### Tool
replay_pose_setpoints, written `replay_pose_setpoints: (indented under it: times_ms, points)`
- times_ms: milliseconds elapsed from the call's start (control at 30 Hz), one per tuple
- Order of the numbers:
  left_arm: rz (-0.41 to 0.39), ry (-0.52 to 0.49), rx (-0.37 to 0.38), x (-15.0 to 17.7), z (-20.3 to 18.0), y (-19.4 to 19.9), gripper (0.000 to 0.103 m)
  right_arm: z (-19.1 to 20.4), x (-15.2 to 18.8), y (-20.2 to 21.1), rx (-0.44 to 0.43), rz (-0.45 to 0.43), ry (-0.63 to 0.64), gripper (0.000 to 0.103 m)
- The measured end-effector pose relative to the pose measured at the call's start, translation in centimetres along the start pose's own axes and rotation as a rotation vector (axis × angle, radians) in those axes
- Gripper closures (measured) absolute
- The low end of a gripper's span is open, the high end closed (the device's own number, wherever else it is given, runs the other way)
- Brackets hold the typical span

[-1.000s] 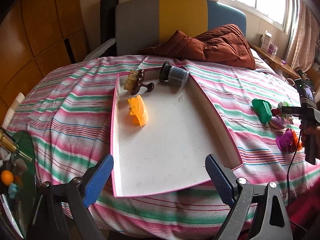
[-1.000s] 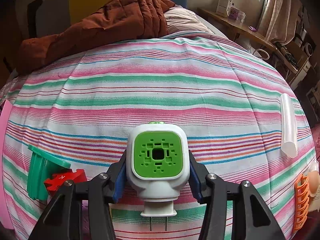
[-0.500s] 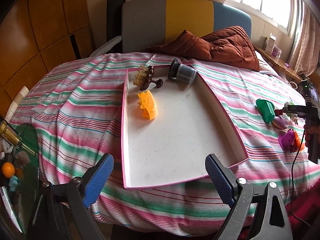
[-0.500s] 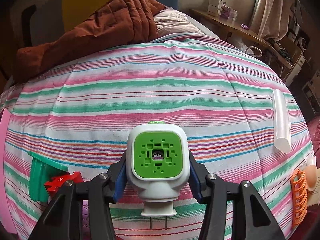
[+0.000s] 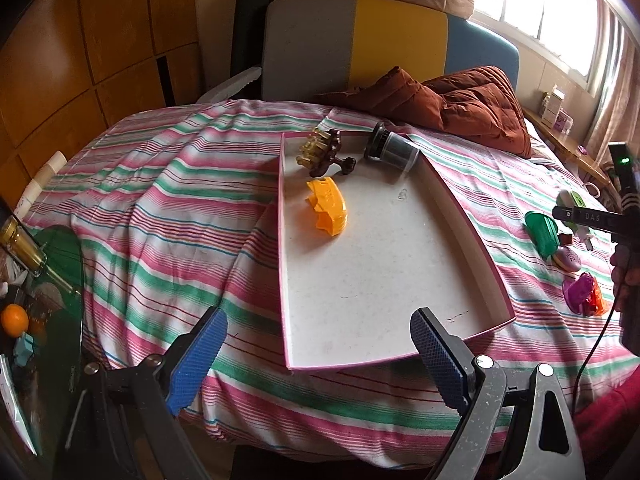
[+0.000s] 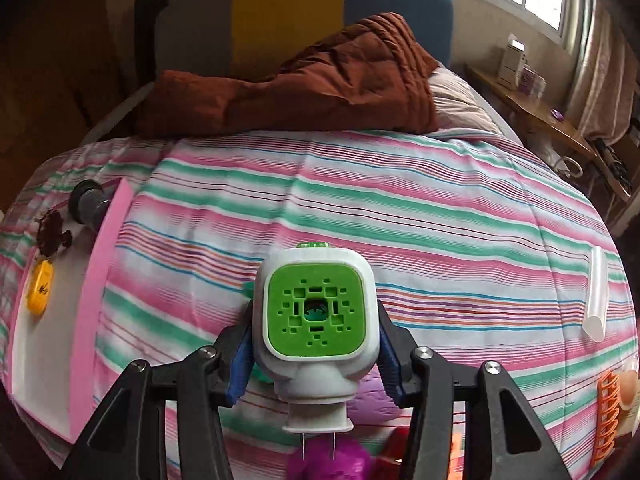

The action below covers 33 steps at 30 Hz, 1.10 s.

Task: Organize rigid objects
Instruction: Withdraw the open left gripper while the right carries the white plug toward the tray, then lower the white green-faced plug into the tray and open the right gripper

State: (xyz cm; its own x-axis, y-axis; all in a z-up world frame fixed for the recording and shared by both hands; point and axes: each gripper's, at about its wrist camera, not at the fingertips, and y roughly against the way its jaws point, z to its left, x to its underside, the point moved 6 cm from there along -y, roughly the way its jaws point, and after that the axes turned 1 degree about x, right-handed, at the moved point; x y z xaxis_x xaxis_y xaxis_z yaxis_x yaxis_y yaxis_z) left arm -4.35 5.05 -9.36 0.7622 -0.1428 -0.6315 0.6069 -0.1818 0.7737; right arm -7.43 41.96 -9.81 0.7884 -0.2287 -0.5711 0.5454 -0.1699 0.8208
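Note:
My right gripper (image 6: 316, 344) is shut on a white and green plug-in device (image 6: 316, 316) and holds it above the striped bedspread; the device also shows in the left wrist view (image 5: 572, 201). A white tray with a pink rim (image 5: 372, 280) lies on the bed and holds an orange clip (image 5: 326, 205), a brown hair claw (image 5: 322, 153) and a dark jar (image 5: 390, 149). The tray's pink rim (image 6: 94, 296) shows at the left of the right wrist view. My left gripper (image 5: 320, 354) is open and empty at the tray's near edge.
A green item (image 5: 542, 232), a small pink oval (image 5: 568, 258) and a purple and orange clip (image 5: 582, 294) lie on the bed right of the tray. A white tube (image 6: 596, 294) and an orange comb (image 6: 606, 420) lie further right. A brown quilt (image 5: 452, 100) is at the headboard.
My right gripper has lifted the plug-in device and turned left, so the tray has come into its view. My left gripper has drawn back and shifted left; it stays open.

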Motion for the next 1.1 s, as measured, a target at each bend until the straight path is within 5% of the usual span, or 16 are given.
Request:
replay_pose_setpoints:
  times_ms: [300, 533, 1100]
  points:
    - [0.011, 0.046, -0.025, 0.4, 1.8, -0.2, 0.009, 13.3, 0.3, 0.3, -0.17, 0.016, 0.159, 0.051]
    - [0.005, 0.056, -0.018, 0.4, 2.3, 0.0, 0.009, 20.6, -0.2, -0.6, -0.224, 0.03, 0.245, 0.051]
    - [0.026, 0.087, -0.009, 0.8, 3.4, -0.8, 0.009, 24.0, -2.0, -5.5, -0.162, 0.063, 0.292, 0.05]
